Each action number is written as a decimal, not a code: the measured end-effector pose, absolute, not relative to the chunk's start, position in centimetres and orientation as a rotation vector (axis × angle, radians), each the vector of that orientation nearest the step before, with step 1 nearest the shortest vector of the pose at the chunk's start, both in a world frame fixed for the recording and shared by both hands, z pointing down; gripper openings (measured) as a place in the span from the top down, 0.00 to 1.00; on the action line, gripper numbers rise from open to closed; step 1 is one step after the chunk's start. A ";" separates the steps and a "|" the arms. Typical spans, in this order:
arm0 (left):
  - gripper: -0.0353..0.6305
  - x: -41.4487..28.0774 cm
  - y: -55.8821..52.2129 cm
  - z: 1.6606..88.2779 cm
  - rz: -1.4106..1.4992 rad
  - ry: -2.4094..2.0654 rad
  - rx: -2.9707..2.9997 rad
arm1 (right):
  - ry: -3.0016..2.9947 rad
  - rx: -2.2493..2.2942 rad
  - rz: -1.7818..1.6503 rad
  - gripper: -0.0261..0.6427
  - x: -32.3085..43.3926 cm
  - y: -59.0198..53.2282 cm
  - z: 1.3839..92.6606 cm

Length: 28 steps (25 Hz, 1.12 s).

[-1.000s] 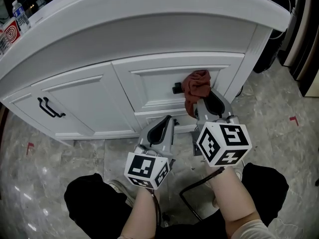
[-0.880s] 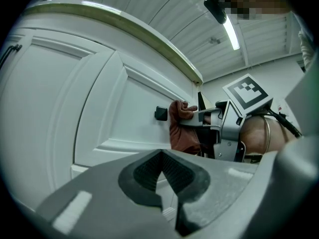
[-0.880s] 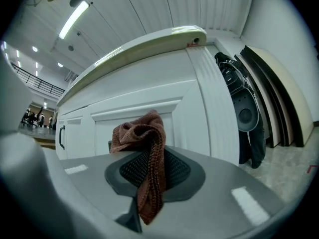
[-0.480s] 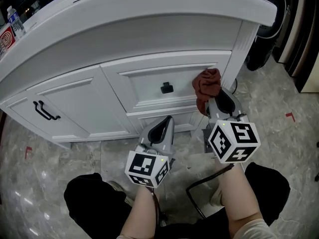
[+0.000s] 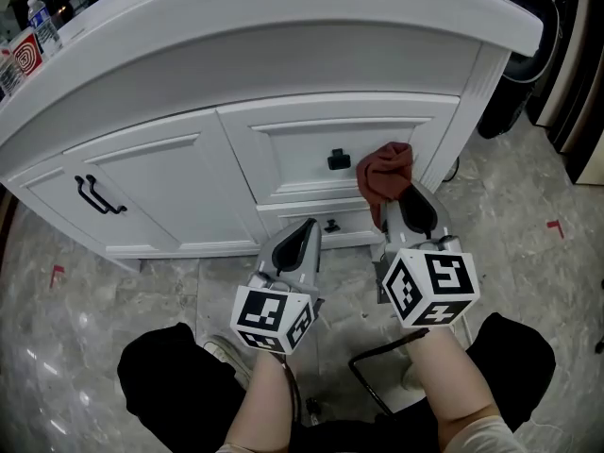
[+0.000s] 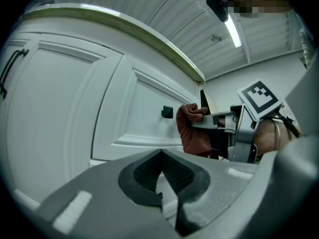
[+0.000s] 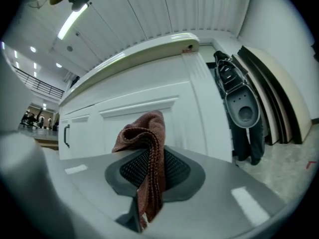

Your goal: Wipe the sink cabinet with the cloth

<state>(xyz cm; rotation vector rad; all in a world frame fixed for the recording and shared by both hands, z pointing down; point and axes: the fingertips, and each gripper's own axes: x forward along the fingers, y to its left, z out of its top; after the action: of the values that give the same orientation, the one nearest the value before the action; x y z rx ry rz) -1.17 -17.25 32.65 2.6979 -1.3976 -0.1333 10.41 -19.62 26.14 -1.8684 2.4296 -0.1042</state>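
Note:
The white sink cabinet (image 5: 170, 173) fills the top of the head view, with a drawer front (image 5: 283, 154) carrying a small black knob (image 5: 338, 159). A reddish-brown cloth (image 5: 385, 179) is bunched against the drawer's right end, just right of the knob. My right gripper (image 5: 404, 208) is shut on the cloth (image 7: 147, 148), which hangs down between its jaws. My left gripper (image 5: 297, 245) is shut and holds nothing, hanging low before the cabinet's lower drawer. In the left gripper view the cloth (image 6: 192, 131) and the right gripper (image 6: 227, 128) show at the right.
A cabinet door with a black bar handle (image 5: 97, 195) stands at the left. Bottles and a box (image 5: 24, 50) sit on the countertop's far left. Dark appliances (image 7: 241, 101) lean beside the cabinet's right side. The floor (image 5: 528, 243) is grey stone tile.
The right gripper carried the cloth rightward across the drawer front, past the knob, then dropped slightly lower near the drawer's right end. The left gripper stayed nearly still.

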 end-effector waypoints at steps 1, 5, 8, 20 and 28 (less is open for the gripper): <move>0.95 -1.9 -17.2 32.7 -0.132 -1.413 2.687 | 2.468 -1.821 -0.094 0.83 8.5 -19.4 26.2; 0.95 -5.2 -17.0 33.3 -0.120 -1.480 2.641 | 2.594 -1.661 -0.110 0.83 1.5 -19.2 27.1; 0.95 -7.8 -17.0 33.7 -0.111 -1.533 2.602 | 2.666 -1.560 -0.177 0.83 -2.7 -19.7 28.5; 0.95 -12.7 -17.4 34.4 -0.092 -1.617 2.550 | 2.729 -1.420 -0.295 0.83 -8.9 -21.7 31.1; 0.95 -10.5 -17.8 33.7 -0.139 -1.573 2.574 | 2.708 -1.524 -0.283 0.82 -4.8 -22.1 31.3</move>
<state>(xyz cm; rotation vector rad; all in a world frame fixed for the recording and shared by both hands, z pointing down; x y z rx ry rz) -10.48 -17.84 33.67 2.5739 -1.5730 -0.1392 -4.78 -22.06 31.33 -1.5239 2.7081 -0.2827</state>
